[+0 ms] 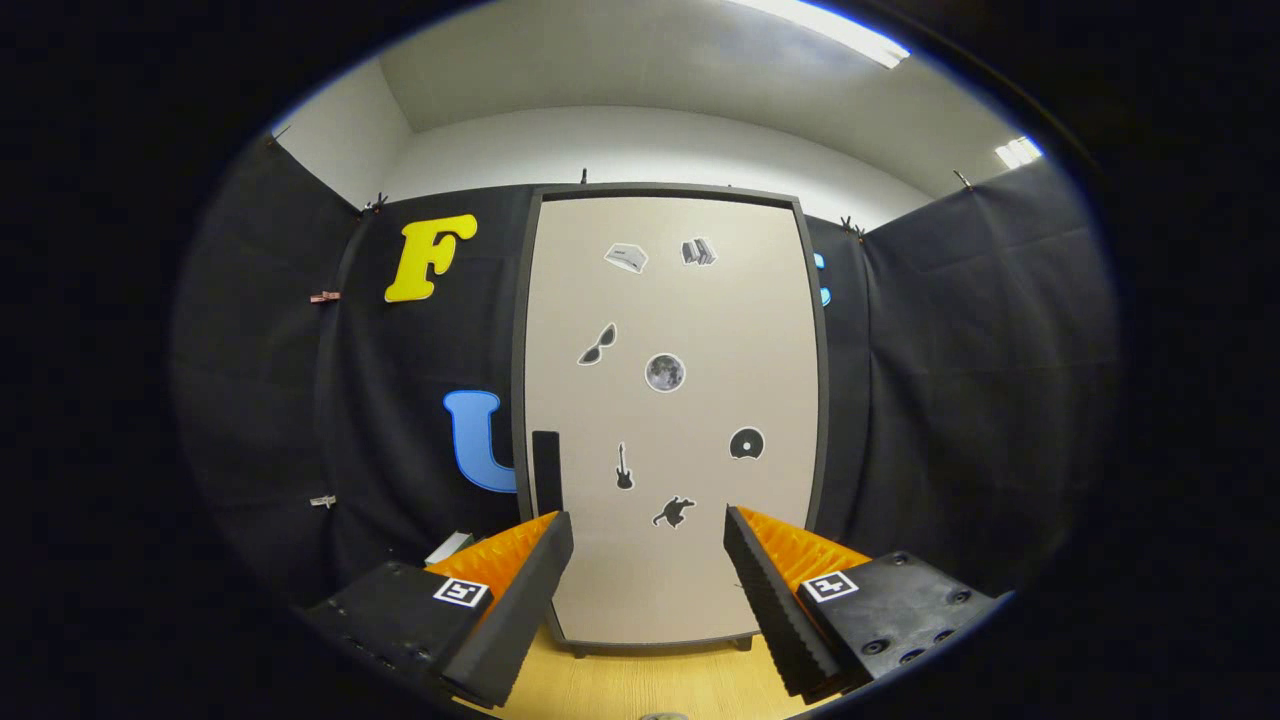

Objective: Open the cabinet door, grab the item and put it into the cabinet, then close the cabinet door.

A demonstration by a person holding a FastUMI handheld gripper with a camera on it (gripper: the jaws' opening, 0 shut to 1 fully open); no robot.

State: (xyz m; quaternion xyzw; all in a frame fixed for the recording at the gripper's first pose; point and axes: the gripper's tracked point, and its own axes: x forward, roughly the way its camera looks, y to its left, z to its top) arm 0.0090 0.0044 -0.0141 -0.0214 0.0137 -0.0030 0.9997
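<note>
Through the gripper view I am facing the cabinet door [668, 420], shut, with its dark handle [546, 470] just beyond my left finger. I am holding the gripper [648, 545] wide and empty, likely ready for that handle. A pale item [450, 547] is peeking past the left finger beside the cabinet, too hidden to identify.

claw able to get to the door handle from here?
Probably yes: the claw is open and holds nothing, and nothing stands between it and the handle on the closed door, ahead of the left finger.
</note>
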